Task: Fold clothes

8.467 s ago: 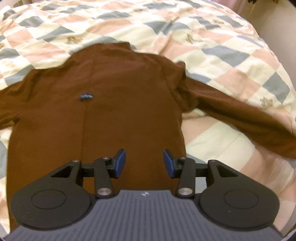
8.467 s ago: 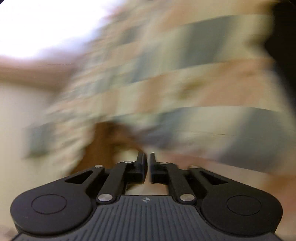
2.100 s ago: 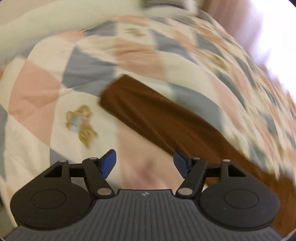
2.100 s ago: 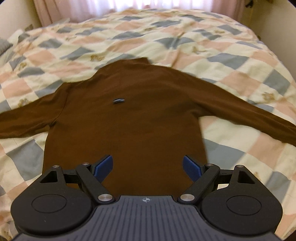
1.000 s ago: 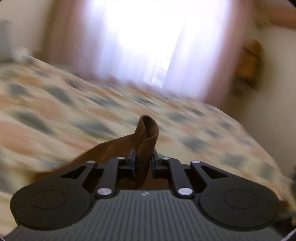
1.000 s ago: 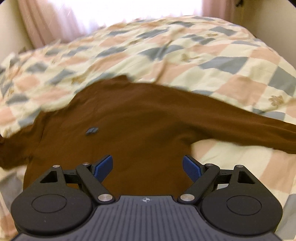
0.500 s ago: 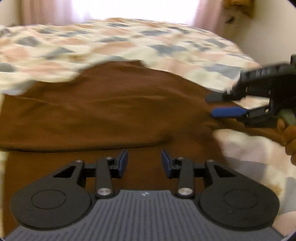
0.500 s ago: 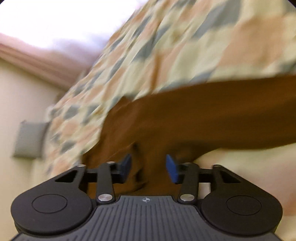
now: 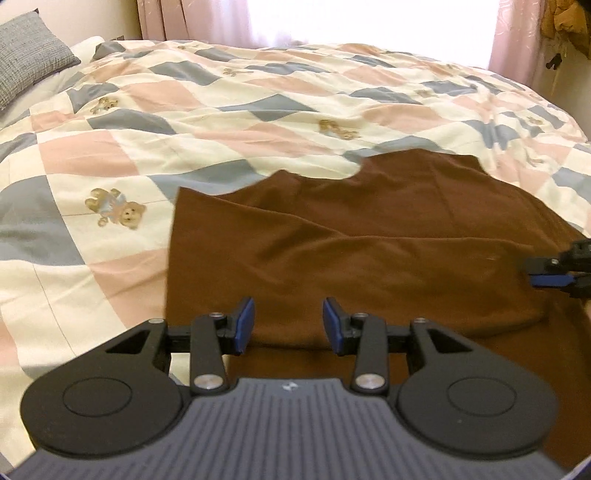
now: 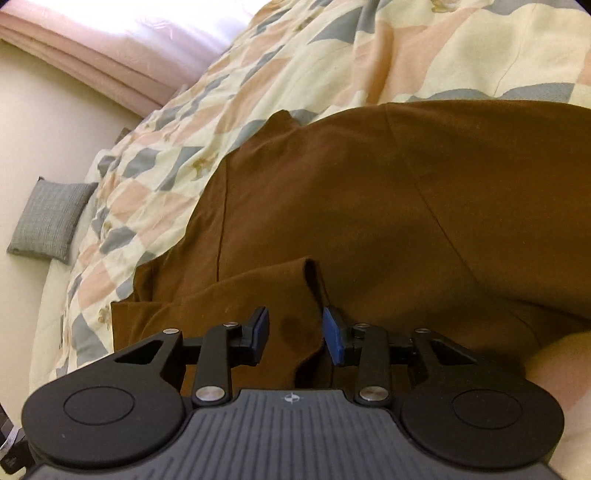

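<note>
A brown long-sleeved top [image 9: 388, 236] lies on the patchwork quilt [image 9: 184, 122], with its left sleeve folded across the body. My left gripper [image 9: 288, 326] is open and empty just above the folded sleeve's lower edge. My right gripper [image 10: 295, 334] is open, low over the top [image 10: 406, 206], with the folded sleeve's cuff [image 10: 295, 295] between its fingers, not clamped. The right gripper also shows at the right edge of the left wrist view [image 9: 554, 275].
A grey cushion [image 9: 29, 55] lies at the head of the bed, also in the right wrist view [image 10: 50, 218]. Pink curtains [image 9: 509, 33] hang behind the bed. The quilt [image 10: 424, 55] stretches around the top.
My left gripper carried the left sleeve across the top, let go and opened. My right gripper swung from over the hem to the right side, beside the laid cuff.
</note>
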`<state>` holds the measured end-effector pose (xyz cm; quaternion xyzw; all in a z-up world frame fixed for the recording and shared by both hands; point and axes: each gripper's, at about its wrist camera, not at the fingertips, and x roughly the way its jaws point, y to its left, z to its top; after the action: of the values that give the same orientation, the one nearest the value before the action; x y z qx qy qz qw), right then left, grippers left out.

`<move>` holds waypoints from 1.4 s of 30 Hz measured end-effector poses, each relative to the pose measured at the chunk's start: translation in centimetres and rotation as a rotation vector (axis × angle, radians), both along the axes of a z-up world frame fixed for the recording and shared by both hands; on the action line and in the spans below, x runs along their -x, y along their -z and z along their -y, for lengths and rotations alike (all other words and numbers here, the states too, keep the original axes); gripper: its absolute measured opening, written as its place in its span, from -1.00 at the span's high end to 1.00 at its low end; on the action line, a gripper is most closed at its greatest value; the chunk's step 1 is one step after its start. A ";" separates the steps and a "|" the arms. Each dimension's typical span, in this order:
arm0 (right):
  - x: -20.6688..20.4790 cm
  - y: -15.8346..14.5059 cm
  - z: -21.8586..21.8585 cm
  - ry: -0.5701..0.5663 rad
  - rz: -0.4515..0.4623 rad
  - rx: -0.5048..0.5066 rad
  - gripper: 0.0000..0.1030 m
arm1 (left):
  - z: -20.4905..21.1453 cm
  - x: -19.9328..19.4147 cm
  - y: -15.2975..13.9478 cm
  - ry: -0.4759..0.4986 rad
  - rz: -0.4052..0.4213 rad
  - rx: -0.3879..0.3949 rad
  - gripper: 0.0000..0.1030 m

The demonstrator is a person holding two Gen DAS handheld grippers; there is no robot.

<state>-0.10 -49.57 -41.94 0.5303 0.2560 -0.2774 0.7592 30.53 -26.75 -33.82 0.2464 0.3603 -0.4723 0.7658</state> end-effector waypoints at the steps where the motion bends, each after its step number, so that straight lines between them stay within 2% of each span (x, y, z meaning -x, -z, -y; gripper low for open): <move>1: -0.1 0.0 -0.1 0.006 -0.006 0.000 0.30 | 0.0 -0.5 0.1 0.000 0.001 -0.003 0.31; 4: 0.3 -1.5 -0.7 0.028 -0.046 0.051 0.25 | -0.3 -1.9 0.5 0.006 -0.018 -0.005 0.31; 5: 0.5 -1.7 -0.8 0.037 -0.060 0.062 0.03 | -0.3 -2.2 0.7 0.008 -0.025 -0.008 0.31; 6: 0.6 -1.5 -0.8 0.045 -0.072 0.062 -0.03 | -0.2 -2.6 0.9 0.009 -0.031 -0.010 0.31; 9: 0.1 -0.2 -0.5 0.007 -0.045 -0.014 -0.01 | -0.3 -3.5 1.4 0.010 -0.045 -0.007 0.31; 11: -0.8 0.1 -0.8 -0.037 -0.040 -0.010 0.26 | -0.3 -4.1 1.6 0.008 -0.051 -0.004 0.31; 13: -0.8 -0.1 -1.2 -0.040 0.011 -0.008 0.52 | -0.4 -4.6 1.7 0.005 -0.054 -0.002 0.30; 14: -0.6 -0.2 -1.4 -0.037 0.043 -0.008 0.58 | -0.5 -4.8 1.7 0.004 -0.056 -0.001 0.29; 16: -0.5 -0.3 -1.8 -0.039 0.029 0.012 0.57 | -0.6 -5.2 1.9 0.004 -0.063 0.002 0.28; 17: -0.5 -0.1 -1.9 -0.038 -0.014 0.018 0.50 | -0.6 -5.4 2.0 0.004 -0.066 0.003 0.28; 18: -0.3 0.4 -1.9 -0.026 -0.041 0.006 0.54 | -0.6 -5.6 2.1 0.003 -0.068 0.003 0.28; 21: -0.4 1.0 -1.9 0.007 0.003 -0.030 0.50 | -0.5 -6.0 2.1 0.000 -0.062 0.007 0.28; 22: -0.5 1.1 -1.8 0.017 0.020 -0.040 0.56 | -0.4 -6.2 2.1 0.000 -0.055 0.007 0.28; 23: -1.0 1.0 -1.9 0.009 0.027 -0.032 0.82 | -0.3 -6.4 1.8 -0.003 -0.046 0.010 0.28; 27: -2.9 -1.4 -2.1 -0.053 -0.011 0.100 0.90 | -0.1 -7.4 0.7 -0.010 -0.019 0.035 0.28; 30: -0.4 -3.5 -1.5 0.018 -0.027 0.167 0.91 | 0.0 -8.4 0.0 -0.009 0.011 0.050 0.28; 33: 2.8 -5.0 -0.8 0.116 -0.089 0.220 0.91 | 0.4 -9.8 -0.3 -0.031 -0.001 0.065 0.28; 37: 5.3 -5.6 0.7 0.175 -0.158 0.253 0.91 | 1.3 -10.5 -0.3 -0.034 -0.043 0.090 0.30; 42: 7.2 -7.0 0.8 0.201 -0.162 0.320 0.91 | 2.8 -8.7 -0.4 0.067 -0.034 0.107 0.32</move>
<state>-7.31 -50.34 -34.96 0.4017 0.2145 -0.4305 0.7792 39.25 -29.52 -33.38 0.2093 0.3390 -0.5204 0.7553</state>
